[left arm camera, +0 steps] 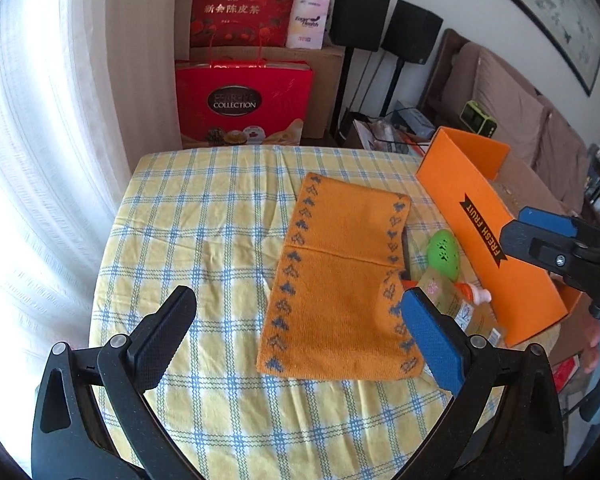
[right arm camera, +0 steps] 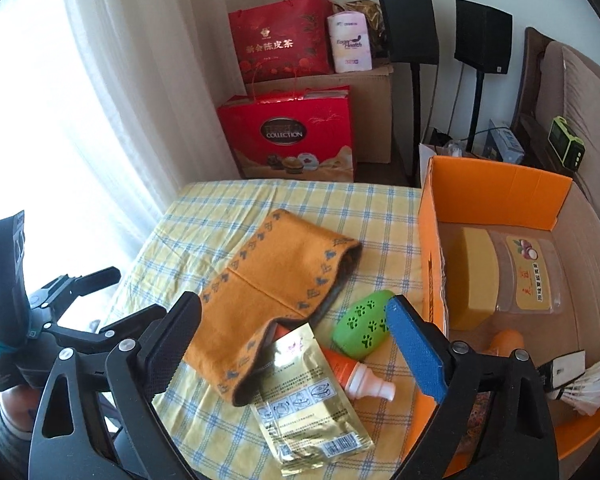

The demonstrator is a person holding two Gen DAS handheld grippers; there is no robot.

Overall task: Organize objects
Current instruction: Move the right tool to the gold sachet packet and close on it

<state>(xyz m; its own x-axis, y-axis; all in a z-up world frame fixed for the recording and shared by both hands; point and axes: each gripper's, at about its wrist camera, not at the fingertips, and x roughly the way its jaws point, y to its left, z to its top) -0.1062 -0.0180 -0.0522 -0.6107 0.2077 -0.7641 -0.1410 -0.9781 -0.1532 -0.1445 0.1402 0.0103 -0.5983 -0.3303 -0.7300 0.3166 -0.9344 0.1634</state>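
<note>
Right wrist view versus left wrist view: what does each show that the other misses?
Only the right wrist view looks inside the orange cardboard box: a yellow sponge block, a clear labelled packet and a white feather shuttlecock. It also shows the gold foil sachet in full.

Only the left wrist view shows the box's outer FRESH FRUIT label.

Both show the orange knitted cloth, the green paw-print egg-shaped case, the orange-and-white bottle, and both open grippers, left gripper and right gripper.
</note>
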